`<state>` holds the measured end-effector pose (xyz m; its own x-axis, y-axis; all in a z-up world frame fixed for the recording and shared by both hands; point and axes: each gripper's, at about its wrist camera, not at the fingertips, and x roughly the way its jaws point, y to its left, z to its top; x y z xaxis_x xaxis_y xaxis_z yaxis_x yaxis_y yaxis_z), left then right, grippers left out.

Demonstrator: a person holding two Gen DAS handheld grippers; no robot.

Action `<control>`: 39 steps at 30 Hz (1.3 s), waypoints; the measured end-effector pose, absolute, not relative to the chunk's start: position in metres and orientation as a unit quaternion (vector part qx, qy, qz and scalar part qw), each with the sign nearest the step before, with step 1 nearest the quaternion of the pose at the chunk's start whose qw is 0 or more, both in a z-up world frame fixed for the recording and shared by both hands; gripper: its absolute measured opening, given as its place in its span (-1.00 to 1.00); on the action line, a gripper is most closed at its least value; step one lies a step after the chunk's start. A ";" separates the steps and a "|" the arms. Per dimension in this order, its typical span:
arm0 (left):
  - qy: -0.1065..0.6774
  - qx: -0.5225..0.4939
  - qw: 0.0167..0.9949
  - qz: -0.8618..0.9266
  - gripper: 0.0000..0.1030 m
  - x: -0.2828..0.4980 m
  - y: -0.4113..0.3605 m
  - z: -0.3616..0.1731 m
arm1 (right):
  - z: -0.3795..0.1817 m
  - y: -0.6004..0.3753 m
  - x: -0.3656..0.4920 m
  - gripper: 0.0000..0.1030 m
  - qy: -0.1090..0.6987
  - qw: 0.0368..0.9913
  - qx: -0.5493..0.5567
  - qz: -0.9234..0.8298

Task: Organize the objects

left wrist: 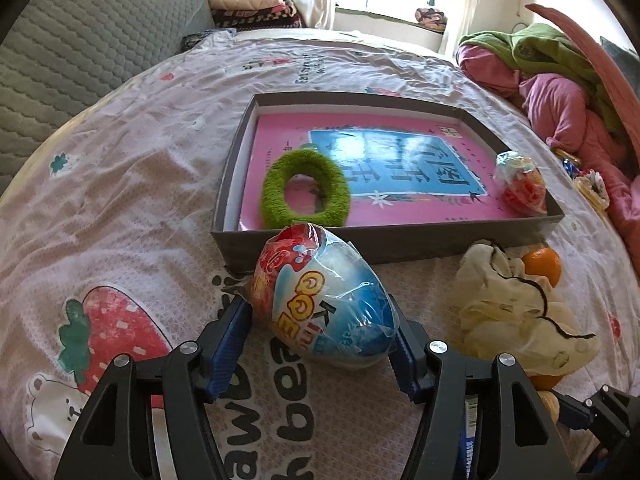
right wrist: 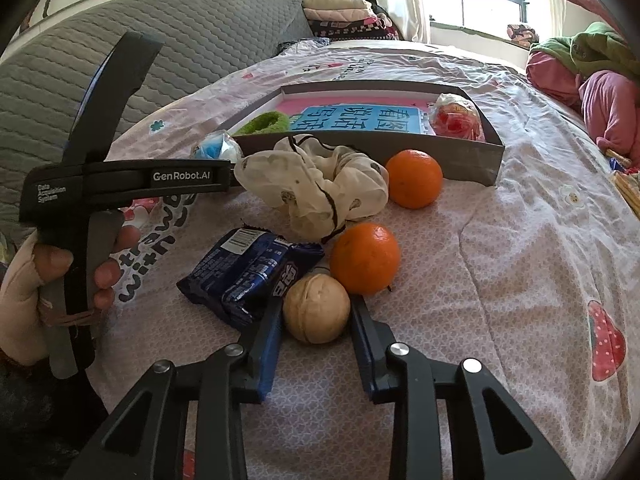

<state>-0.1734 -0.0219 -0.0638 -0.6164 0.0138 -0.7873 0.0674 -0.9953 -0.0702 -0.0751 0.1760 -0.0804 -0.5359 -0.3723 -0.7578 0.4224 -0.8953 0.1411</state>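
My left gripper (left wrist: 320,312) is shut on a blue toy egg in clear wrap (left wrist: 324,300), held just in front of the grey box (left wrist: 384,244). The box holds a pink book (left wrist: 400,160), a green fuzzy ring (left wrist: 304,188) and a red wrapped egg (left wrist: 520,184). My right gripper (right wrist: 316,312) has a walnut (right wrist: 316,308) between its fingers, resting on the bed; the pads look to touch it. Beside it lie a blue snack packet (right wrist: 248,276), two oranges (right wrist: 366,258) (right wrist: 414,178) and a cream scrunchie (right wrist: 320,188).
All this lies on a bed with a strawberry-print cover (right wrist: 520,240). A grey quilted headboard (left wrist: 80,52) is at the left. Pink and green clothes (left wrist: 560,92) are piled at the right. The left tool and hand show in the right wrist view (right wrist: 80,200).
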 end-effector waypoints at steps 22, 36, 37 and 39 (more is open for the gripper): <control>0.087 0.437 -0.016 -0.895 0.08 -0.165 -0.034 -0.062 | -0.074 0.185 -0.072 -0.35 0.011 0.235 0.418 -0.878; 0.067 0.402 -0.036 -0.912 0.08 -0.144 -0.027 -0.039 | -0.053 0.192 -0.070 -0.35 0.007 0.234 0.372 -0.898; 0.066 0.402 -0.038 -0.913 0.08 -0.144 -0.026 -0.039 | -0.052 0.193 -0.070 -0.35 0.007 0.233 0.368 -0.900; 0.065 0.402 -0.043 -0.912 0.08 -0.142 -0.024 -0.038 | -0.050 0.194 -0.070 -0.35 0.005 0.233 0.363 -0.902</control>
